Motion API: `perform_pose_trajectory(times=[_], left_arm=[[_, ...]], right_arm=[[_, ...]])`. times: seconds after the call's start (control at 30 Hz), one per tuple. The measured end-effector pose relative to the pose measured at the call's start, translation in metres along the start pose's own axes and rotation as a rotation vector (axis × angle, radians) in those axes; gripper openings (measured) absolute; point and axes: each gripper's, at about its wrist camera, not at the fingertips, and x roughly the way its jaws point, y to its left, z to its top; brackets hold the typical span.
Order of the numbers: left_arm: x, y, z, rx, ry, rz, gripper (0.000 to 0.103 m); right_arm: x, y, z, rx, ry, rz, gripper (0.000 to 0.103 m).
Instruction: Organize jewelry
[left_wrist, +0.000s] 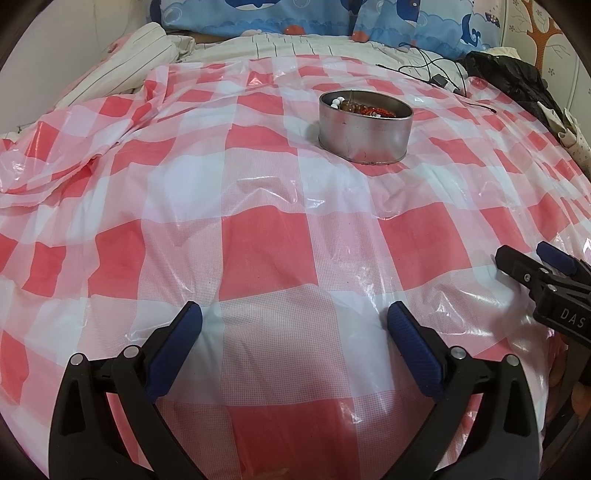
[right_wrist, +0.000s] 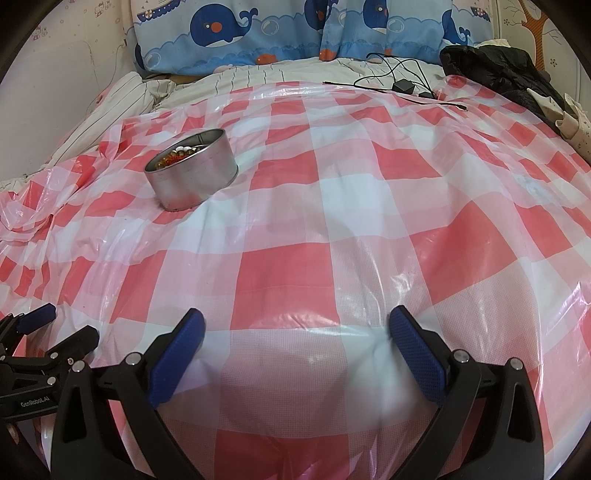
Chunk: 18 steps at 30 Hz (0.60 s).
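There is one tin (left_wrist: 365, 127) on the bed, round and silver. Inside it are beads (left_wrist: 364, 108), too many and too small to count (some white, some brown, some red). There is one cloth (left_wrist: 258, 236) with red and white squares. Two grippers show, the left gripper (left_wrist: 294, 341) and the right gripper (right_wrist: 297, 341), and each one has two fingers with blue pads. Two whale pillows (right_wrist: 295, 33) sit at the back. There is one black bag (right_wrist: 495, 74) in the far corner, and one small black box (right_wrist: 403, 87) with thin wires near it
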Motion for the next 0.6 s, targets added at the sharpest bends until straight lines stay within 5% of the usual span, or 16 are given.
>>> perform_pose_trajectory(times=[0.6], left_arm=[[0.0012, 0.0009, 0.0002, -0.001, 0.002, -0.001, 0.097]], right_arm=[[0.0000, 0.0000, 0.0000, 0.000, 0.000, 0.000, 0.096]])
